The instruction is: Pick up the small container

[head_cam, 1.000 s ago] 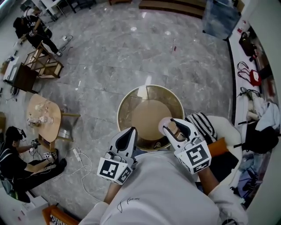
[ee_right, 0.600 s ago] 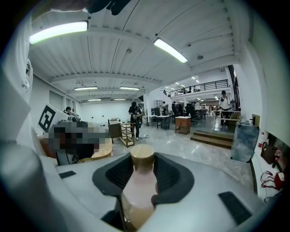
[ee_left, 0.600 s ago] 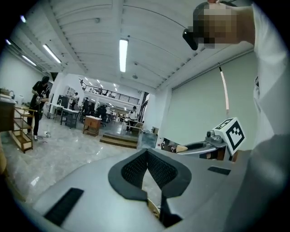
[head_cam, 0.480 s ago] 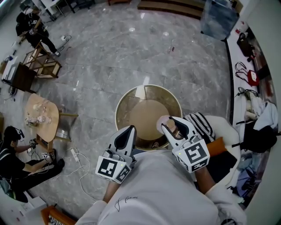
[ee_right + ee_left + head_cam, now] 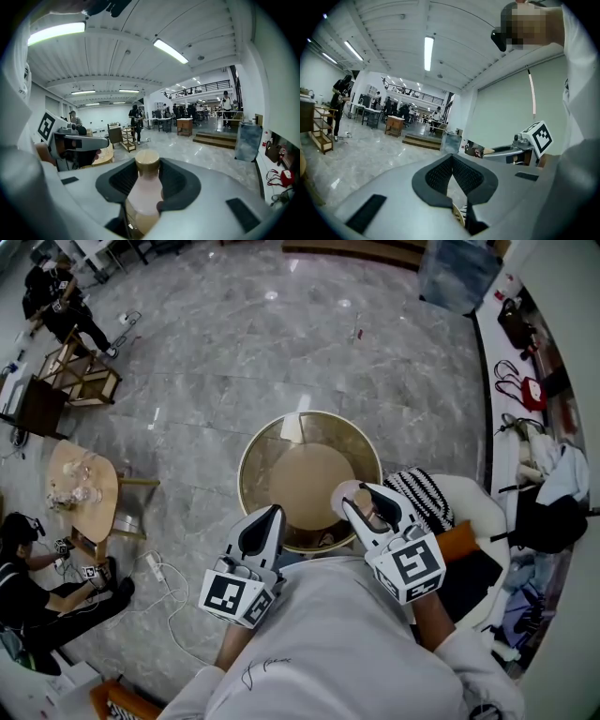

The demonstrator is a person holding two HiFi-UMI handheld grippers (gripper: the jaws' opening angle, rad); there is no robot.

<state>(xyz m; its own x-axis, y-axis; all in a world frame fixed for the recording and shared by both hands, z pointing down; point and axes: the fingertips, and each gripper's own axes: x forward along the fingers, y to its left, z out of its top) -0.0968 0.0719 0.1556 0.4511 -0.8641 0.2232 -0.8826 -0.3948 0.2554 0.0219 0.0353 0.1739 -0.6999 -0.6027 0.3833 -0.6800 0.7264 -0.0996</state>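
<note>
The small container (image 5: 144, 194), a pale pink bottle with a tan lid, stands upright between the jaws of my right gripper (image 5: 147, 174), which is shut on its body. In the head view the right gripper (image 5: 370, 505) holds the container (image 5: 349, 497) over the near right rim of the round glass-topped table (image 5: 246, 451). My left gripper (image 5: 266, 524) hovers at the table's near left rim. In the left gripper view its pads meet at the tip with nothing between them, so the left gripper (image 5: 451, 161) is shut.
A black-and-white striped cushion (image 5: 424, 495) lies on a white armchair (image 5: 472, 512) just to the right. A small wooden table (image 5: 82, 486) and a person sitting on the floor (image 5: 28, 563) are at the left. A counter with bags (image 5: 525, 390) runs along the right wall.
The whole head view has drifted slightly. Both grippers keep their places over the table's near rim, and the right one still holds the container.
</note>
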